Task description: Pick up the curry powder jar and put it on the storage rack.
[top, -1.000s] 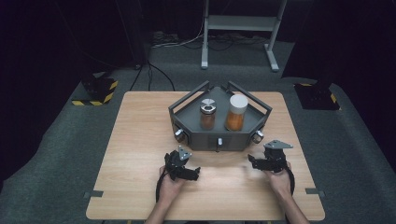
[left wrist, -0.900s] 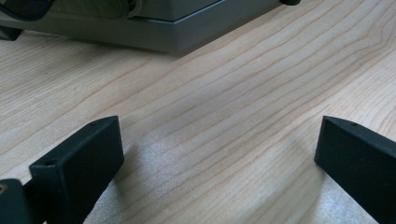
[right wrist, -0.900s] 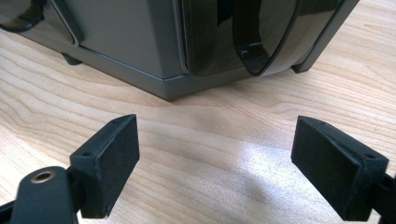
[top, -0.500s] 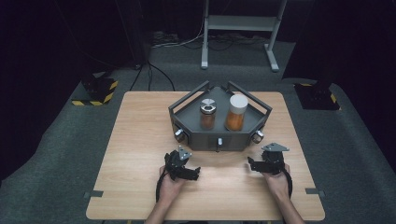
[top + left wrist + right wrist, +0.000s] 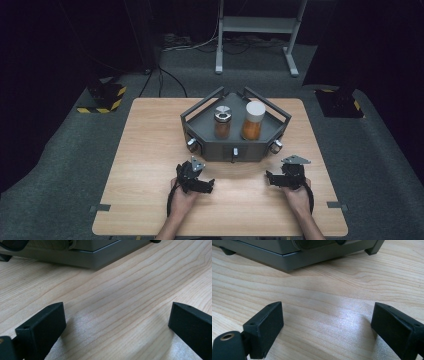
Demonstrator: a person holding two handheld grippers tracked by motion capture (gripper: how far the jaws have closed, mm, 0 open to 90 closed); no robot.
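Note:
A dark grey tray point(image 5: 220, 149) stands on the wooden table and holds two jars of orange-brown contents. One jar has a silver lid point(image 5: 222, 122), the other is taller with a white lid point(image 5: 253, 121). My left gripper point(image 5: 209, 186) rests on the table in front of the tray, open, with bare wood between its jaws point(image 5: 117, 317). My right gripper point(image 5: 270, 179) lies front right of the tray, also open. Its jaws have just been opening wider, with nothing between them point(image 5: 327, 320). The tray's base point(image 5: 82, 257) point(image 5: 294, 255) lies just ahead of both grippers.
Metal knobs point(image 5: 192, 143) point(image 5: 276, 146) stick out from the tray's front corners. Bare wood point(image 5: 150, 150) stretches left of the tray. Beyond the table, on the dark floor, are a white stand point(image 5: 255, 30), cables and yellow-black striped blocks point(image 5: 102, 100).
My right gripper has slipped a little toward the table's front edge. The left gripper and the jars have stayed put.

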